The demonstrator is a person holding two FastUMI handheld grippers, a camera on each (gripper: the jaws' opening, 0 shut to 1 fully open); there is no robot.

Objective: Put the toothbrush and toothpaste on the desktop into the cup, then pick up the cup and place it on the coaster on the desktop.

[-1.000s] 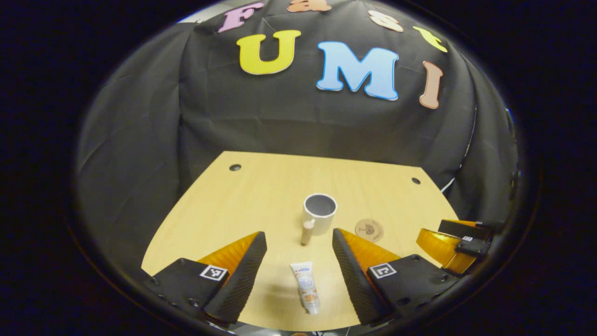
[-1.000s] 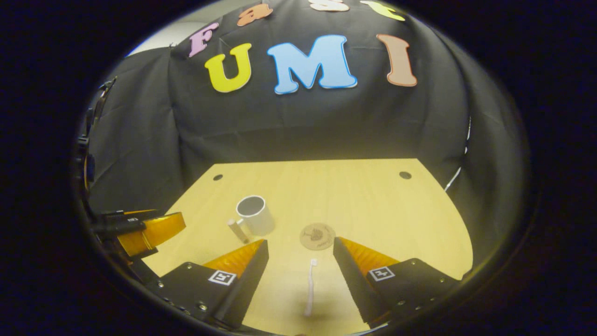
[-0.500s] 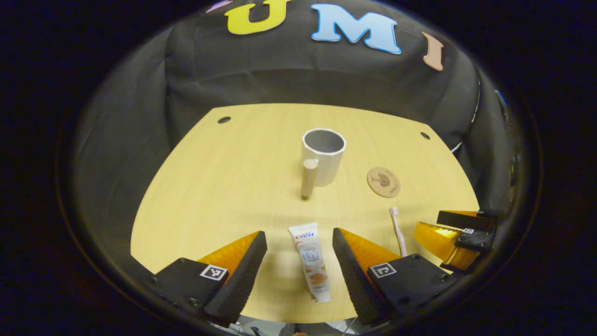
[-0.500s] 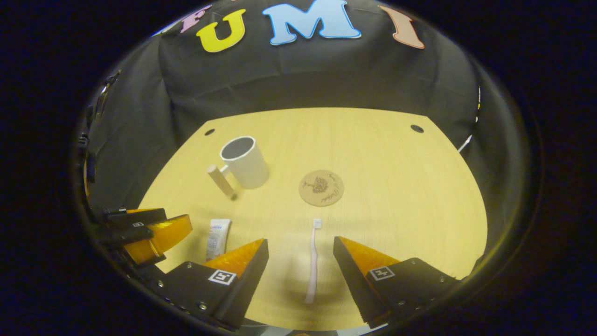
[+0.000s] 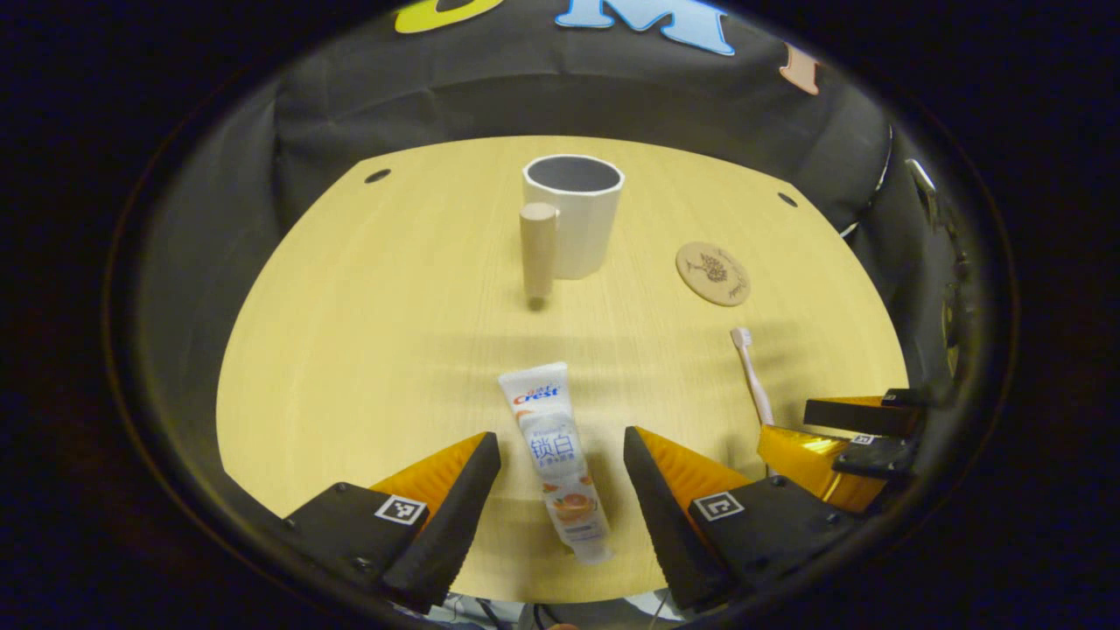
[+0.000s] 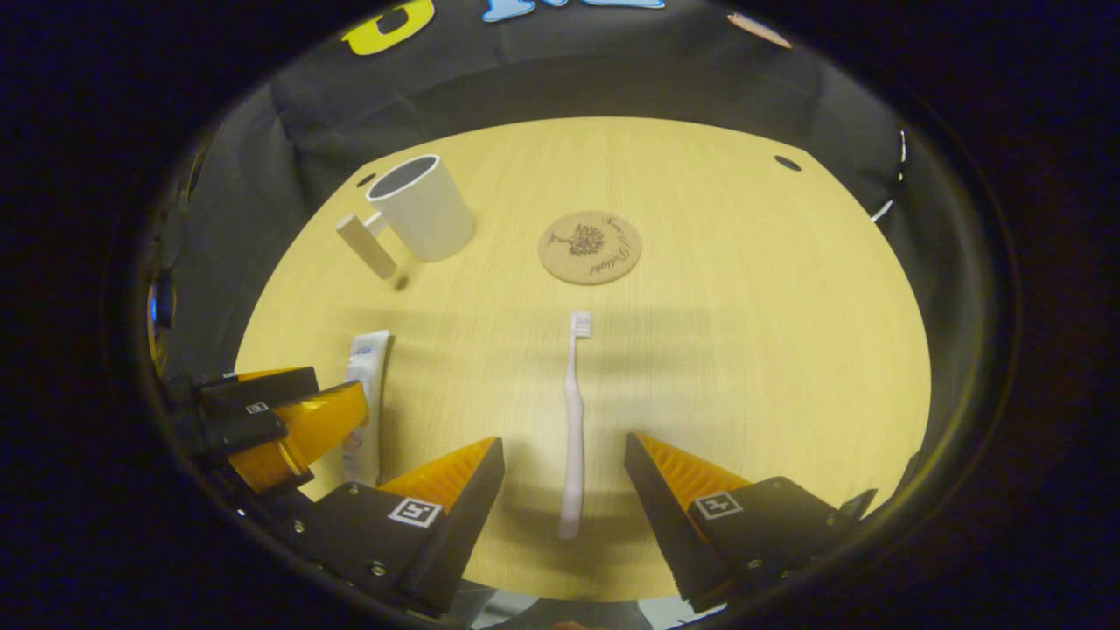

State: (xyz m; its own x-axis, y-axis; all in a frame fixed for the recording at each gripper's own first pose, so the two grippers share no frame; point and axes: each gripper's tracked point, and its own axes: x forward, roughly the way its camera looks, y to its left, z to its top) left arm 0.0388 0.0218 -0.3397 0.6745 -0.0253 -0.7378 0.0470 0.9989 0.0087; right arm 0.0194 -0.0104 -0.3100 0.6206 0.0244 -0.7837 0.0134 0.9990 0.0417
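We find nothing done: both grippers, left gripper (image 5: 560,490) and right gripper (image 6: 564,490), gape empty, each straddling its item, the toothpaste (image 5: 553,455) and toothbrush (image 6: 573,420) flat on the desktop (image 6: 744,350), the cup (image 5: 573,214) empty at 12 o'clock and off the coaster (image 6: 590,247).

Toothpaste (image 5: 553,455): only item w/ real print. In left gripper view, small red-and-blue brand logo at the wide flat end, bigger blue characters mid-tube, orange pic nearer the cap. In right gripper view same tube (image 6: 367,385) seen side-on, print too small to make out.

Coaster (image 6: 590,247): dark tree emblem at centre w/ a curved line of script beside it; script too fine to read in either view, also in left gripper view (image 5: 713,273).

Square b/w code tags (image 5: 400,510) on body of left gripper (image 5: 558,436), one per finger; same on right gripper (image 6: 564,442). Patterns only, no letters or nos.
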